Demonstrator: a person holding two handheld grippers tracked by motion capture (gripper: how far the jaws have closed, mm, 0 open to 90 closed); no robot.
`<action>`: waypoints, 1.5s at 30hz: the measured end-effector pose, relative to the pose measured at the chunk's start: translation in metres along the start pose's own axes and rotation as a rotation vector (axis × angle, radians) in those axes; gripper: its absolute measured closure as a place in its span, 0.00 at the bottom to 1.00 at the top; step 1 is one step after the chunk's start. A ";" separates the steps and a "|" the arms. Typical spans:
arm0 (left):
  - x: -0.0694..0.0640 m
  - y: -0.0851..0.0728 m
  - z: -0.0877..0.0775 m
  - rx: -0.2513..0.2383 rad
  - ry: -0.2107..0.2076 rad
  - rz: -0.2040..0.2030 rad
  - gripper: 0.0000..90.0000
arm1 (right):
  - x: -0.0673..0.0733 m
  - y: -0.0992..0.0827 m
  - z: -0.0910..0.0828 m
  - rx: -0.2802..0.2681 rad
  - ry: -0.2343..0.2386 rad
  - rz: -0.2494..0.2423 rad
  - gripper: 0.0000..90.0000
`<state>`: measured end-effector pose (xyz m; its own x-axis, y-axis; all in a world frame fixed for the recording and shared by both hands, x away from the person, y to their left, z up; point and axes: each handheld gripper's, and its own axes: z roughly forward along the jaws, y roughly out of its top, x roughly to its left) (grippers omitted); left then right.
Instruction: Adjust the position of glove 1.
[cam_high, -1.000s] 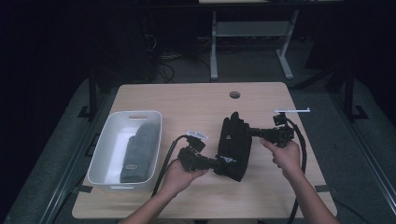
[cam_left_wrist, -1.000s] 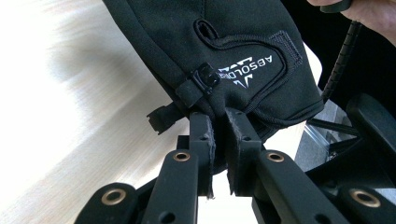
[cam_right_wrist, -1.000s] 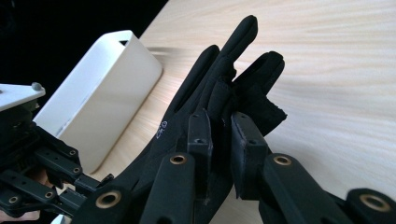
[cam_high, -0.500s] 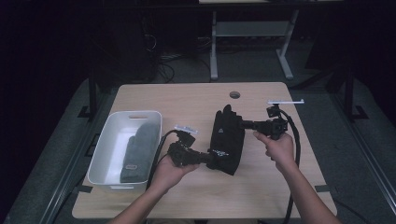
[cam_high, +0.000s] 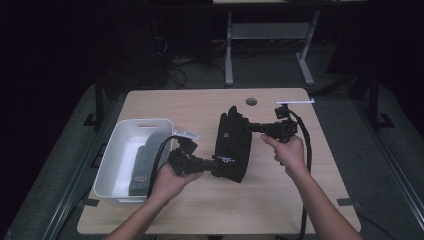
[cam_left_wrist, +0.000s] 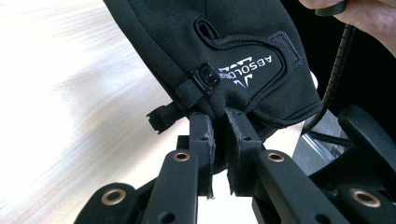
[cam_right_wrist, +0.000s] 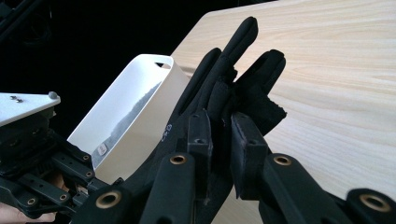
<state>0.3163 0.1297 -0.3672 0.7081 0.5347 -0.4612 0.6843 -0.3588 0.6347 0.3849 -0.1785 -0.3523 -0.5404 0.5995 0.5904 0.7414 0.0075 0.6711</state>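
Now that the black glove (cam_high: 231, 145), clamped between the left claw (cam_high: 218, 163) and right claw (cam_high: 248, 127), has swung nearer the white bin (cam_high: 119, 139), dropping it in looks close.

A pale wooden tabletop (cam_high: 200, 107) with a small round hole (cam_high: 251, 101) near its far edge. A white bin (cam_high: 120, 145) sits on it at the left side, near the front. The front right part of the wood is bare
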 end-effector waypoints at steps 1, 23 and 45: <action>0.001 0.000 -0.001 -0.003 -0.001 0.000 0.91 | 0.002 0.002 0.002 0.001 0.002 -0.004 0.88; 0.015 -0.005 -0.042 -0.051 0.026 -0.023 0.91 | 0.029 0.026 0.031 0.010 0.072 -0.014 0.88; 0.028 -0.015 -0.075 -0.088 0.054 -0.045 0.91 | 0.052 0.042 0.060 0.037 0.113 -0.025 0.88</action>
<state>0.3125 0.2071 -0.3431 0.6648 0.5902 -0.4580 0.6958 -0.2661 0.6671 0.4119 -0.0989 -0.3201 -0.5989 0.5051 0.6214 0.7398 0.0519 0.6708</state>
